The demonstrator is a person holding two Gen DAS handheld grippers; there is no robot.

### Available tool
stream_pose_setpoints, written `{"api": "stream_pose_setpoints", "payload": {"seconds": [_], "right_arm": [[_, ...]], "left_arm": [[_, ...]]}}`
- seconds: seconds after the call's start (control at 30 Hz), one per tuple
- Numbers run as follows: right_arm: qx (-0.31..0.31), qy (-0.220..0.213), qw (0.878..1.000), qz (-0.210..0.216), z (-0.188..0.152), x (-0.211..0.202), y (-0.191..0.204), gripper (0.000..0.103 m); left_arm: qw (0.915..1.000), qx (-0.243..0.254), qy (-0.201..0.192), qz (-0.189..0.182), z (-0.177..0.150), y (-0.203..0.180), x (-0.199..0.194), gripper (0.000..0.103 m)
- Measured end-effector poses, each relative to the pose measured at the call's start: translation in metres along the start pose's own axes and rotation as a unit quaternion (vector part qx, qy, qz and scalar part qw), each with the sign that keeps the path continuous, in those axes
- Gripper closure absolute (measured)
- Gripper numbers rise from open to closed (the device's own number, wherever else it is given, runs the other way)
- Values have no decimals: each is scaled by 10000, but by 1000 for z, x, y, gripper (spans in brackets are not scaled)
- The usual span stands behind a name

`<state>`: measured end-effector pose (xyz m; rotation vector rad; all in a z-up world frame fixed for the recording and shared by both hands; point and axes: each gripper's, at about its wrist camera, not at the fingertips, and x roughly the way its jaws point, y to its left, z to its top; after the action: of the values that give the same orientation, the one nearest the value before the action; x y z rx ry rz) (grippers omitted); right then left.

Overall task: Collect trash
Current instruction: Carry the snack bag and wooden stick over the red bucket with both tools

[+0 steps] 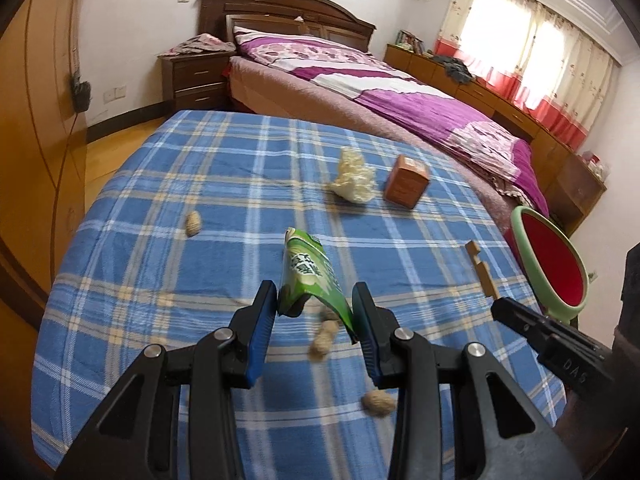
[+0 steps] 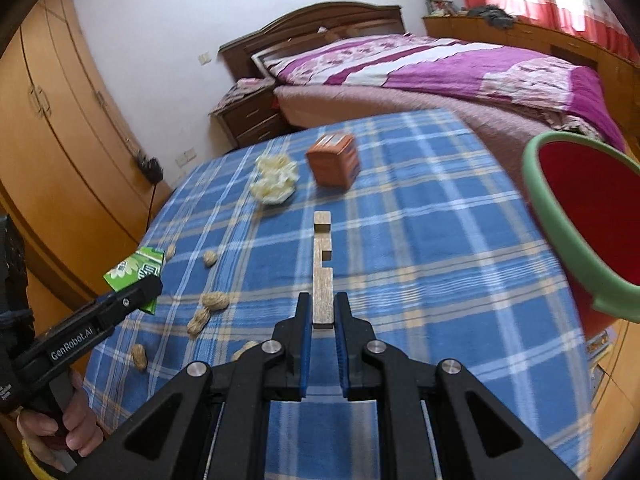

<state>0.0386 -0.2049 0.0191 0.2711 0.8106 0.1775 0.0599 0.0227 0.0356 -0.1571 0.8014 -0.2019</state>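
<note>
Item 1, wood piece [image 2: 322,276]: pale notched stick, clamped at its near end by the right gripper [image 2: 322,314], jaws narrow on it; the rest juts forward above the tabletop [image 2: 440,240]. In the left view it shows at the tip of that gripper, right of centre.

Item 2, wrapper [image 1: 310,276]: green snack packet, crumpled, held between the pads of the left gripper [image 1: 316,302], jaws part-way closed on it. Its upper end stands free above the cloth.

Item 3, bin [image 2: 576,216]: red inside, green rim, at the right edge of the tabletop, mouth tilted toward the right gripper. Nothing can be seen in it.

Item 4, peanuts [image 2: 208,308]: several in the shell, loose on the near left of the cloth, some under the left gripper; one more lies apart at far left.

Item 5, tissue [image 1: 352,180]: crumpled cream wad, far centre.

Item 6, box [image 1: 406,180]: small orange-brown carton, just right of the tissue.

Surroundings: blue plaid cloth over the tabletop; bed [image 1: 400,92] with purple bedding beyond it.

Handling note, judged: both grippers are loaded, so the step is carrying to the bin. Take the wood piece first, being nearer; bring its free end fully over the rim before opening, since the long stick could catch the rim. Keep the wrapper pinched firmly, as thin foil slips. Peanuts, tissue and box remain to collect.
</note>
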Motion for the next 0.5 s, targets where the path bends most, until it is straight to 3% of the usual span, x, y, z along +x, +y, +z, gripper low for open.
{"api": "stream_pose_setpoints", "payload": {"seconds": [0.5], "right_arm": [[391,-554,9973,-286,13,-48,-50,90]], "left_arm": [[9968,726,44,-339,14,-76,6,63]]}}
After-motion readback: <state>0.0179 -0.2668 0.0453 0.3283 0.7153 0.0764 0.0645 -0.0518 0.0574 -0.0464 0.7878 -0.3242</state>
